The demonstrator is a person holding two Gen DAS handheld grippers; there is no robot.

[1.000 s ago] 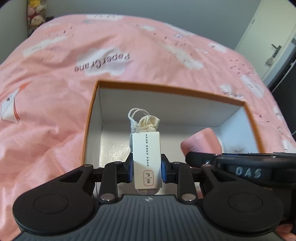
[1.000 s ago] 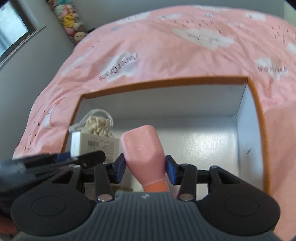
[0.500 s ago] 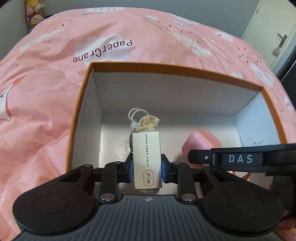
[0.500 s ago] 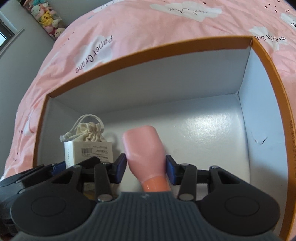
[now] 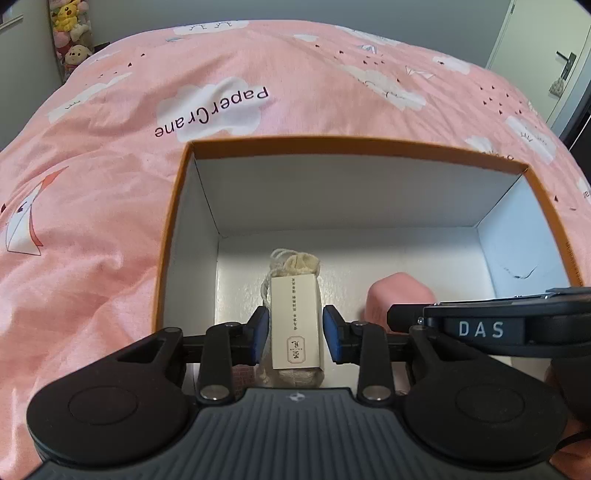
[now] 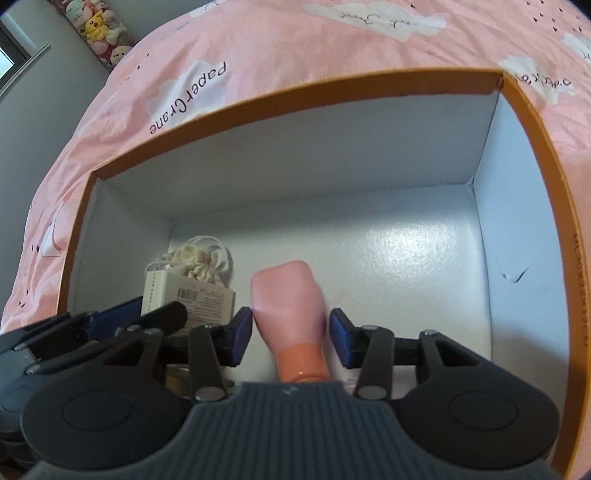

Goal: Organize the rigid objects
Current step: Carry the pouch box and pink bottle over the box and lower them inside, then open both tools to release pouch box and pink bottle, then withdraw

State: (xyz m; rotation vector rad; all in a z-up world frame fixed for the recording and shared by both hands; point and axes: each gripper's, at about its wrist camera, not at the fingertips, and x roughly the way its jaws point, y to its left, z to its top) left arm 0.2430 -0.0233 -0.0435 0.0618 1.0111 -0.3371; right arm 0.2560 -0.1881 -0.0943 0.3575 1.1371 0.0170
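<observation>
An open orange-rimmed box point(image 5: 332, 142) point(image 6: 295, 88) with white walls lies on the bed. On the left of its floor lies a small white carton point(image 5: 295, 325) point(image 6: 192, 295) on a cream drawstring pouch point(image 5: 295, 262) point(image 6: 199, 262). My left gripper point(image 5: 294, 334) straddles the carton; its jaws are opening, with slim gaps beside the blue pads. A pink bottle point(image 6: 288, 299) point(image 5: 399, 299) with an orange cap rests mid-floor between the pads of my right gripper point(image 6: 291, 334), whose jaws are opening too, a narrow gap showing at the right pad. The two grippers sit side by side.
A pink cloud-print bedspread point(image 5: 110, 221) surrounds the box. Plush toys point(image 5: 72, 33) stand far left and a door point(image 5: 546, 55) far right. The box's right wall has a dark scuff point(image 6: 511, 275). Small things lie half hidden under the fingers at the near wall.
Both grippers sank into the box with their loads. The left pads have spread off the white carton. The right pads have eased slightly off the pink bottle.
</observation>
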